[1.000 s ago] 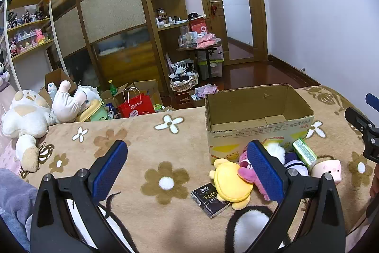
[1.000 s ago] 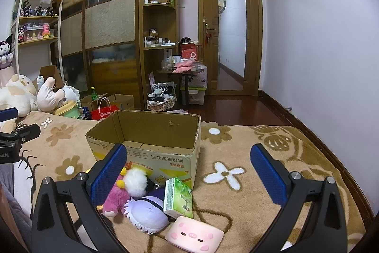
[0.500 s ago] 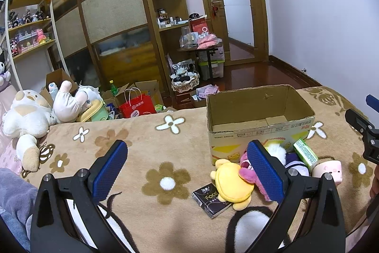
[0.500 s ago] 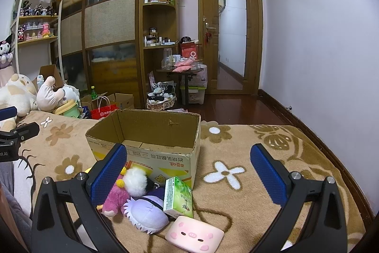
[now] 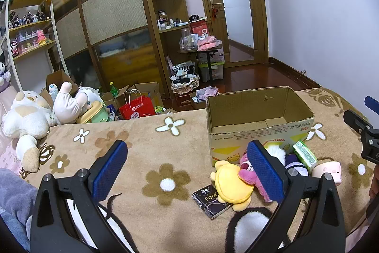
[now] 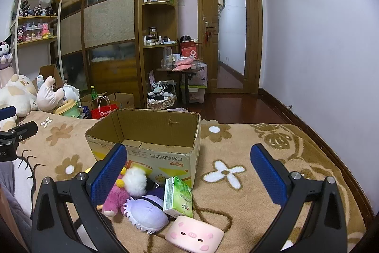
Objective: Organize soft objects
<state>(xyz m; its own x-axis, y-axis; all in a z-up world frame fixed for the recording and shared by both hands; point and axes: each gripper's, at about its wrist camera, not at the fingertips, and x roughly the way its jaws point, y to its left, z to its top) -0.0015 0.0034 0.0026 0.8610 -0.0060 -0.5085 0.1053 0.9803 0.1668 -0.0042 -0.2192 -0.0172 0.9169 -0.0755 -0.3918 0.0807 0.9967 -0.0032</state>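
Observation:
An open, empty cardboard box (image 5: pixel 260 127) (image 6: pixel 151 153) stands on the flowered blanket. In front of it lie a yellow plush (image 5: pixel 231 183), a pink plush (image 5: pixel 248 172) (image 6: pixel 113 199), a white pompom (image 6: pixel 135 178), a purple plush (image 6: pixel 148 211), a pink pig block (image 6: pixel 195 234) (image 5: pixel 328 170), a green tissue pack (image 6: pixel 178 197) (image 5: pixel 305 155) and a black pack (image 5: pixel 210 200). My left gripper (image 5: pixel 187 170) is open and empty, above the blanket left of the toys. My right gripper (image 6: pixel 189 174) is open and empty, above the toys.
Large white plush toys (image 5: pixel 26 117) lie at the blanket's left end. Beyond the bed edge are a red bag (image 5: pixel 137 108), boxes, a wardrobe and a small table (image 5: pixel 201 51). The blanket (image 6: pixel 260 181) stretches right of the box.

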